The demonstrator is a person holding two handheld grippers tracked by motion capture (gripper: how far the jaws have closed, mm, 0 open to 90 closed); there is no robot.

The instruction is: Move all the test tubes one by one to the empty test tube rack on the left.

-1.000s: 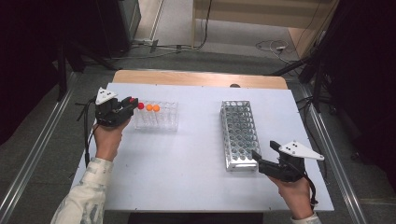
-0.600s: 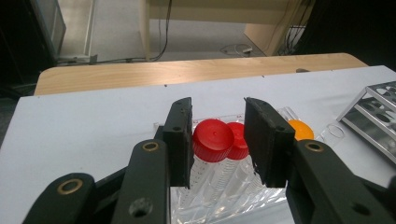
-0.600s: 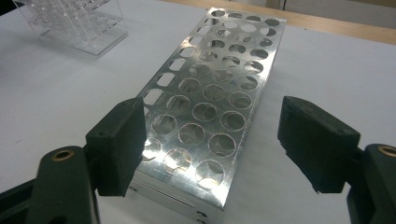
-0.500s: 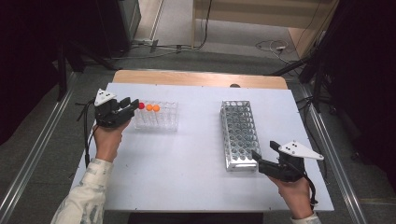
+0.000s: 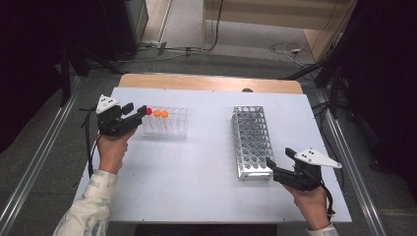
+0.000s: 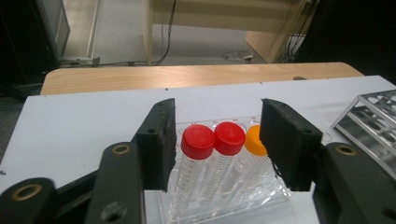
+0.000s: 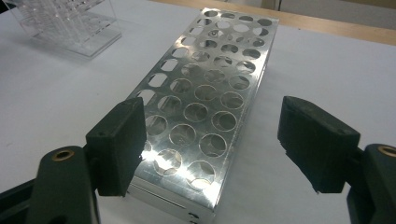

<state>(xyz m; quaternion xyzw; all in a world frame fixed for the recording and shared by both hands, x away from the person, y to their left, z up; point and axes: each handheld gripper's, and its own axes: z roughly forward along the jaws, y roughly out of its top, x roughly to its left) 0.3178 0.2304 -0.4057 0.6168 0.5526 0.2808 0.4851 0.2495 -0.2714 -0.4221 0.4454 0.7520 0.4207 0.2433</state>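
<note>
A clear rack (image 5: pixel 167 127) stands at the table's left with two red-capped tubes (image 6: pixel 198 141) (image 6: pixel 229 137) and orange-capped ones (image 5: pixel 161 113) upright in it. My left gripper (image 5: pixel 137 112) is at the rack's left end. Its jaws have just been opening and stand apart around both red caps without pressing on them (image 6: pixel 218 111). An orange cap (image 6: pixel 253 140) shows partly behind the right jaw. A metal rack (image 5: pixel 252 141) full of empty holes lies right of centre. My right gripper (image 5: pixel 279 161) hovers open at its near end (image 7: pixel 215 135), nothing between the jaws.
The white table top (image 5: pixel 206 187) ends at a wooden strip (image 5: pixel 206 82) along the far edge. Cables trail on the floor beyond, and dark stands flank the table. The clear rack's corner (image 7: pixel 70 28) shows far off in the right gripper view.
The left gripper's jaws now stand wider apart around the red caps, which stay in the clear rack. The right hand and its gripper have kept still.
</note>
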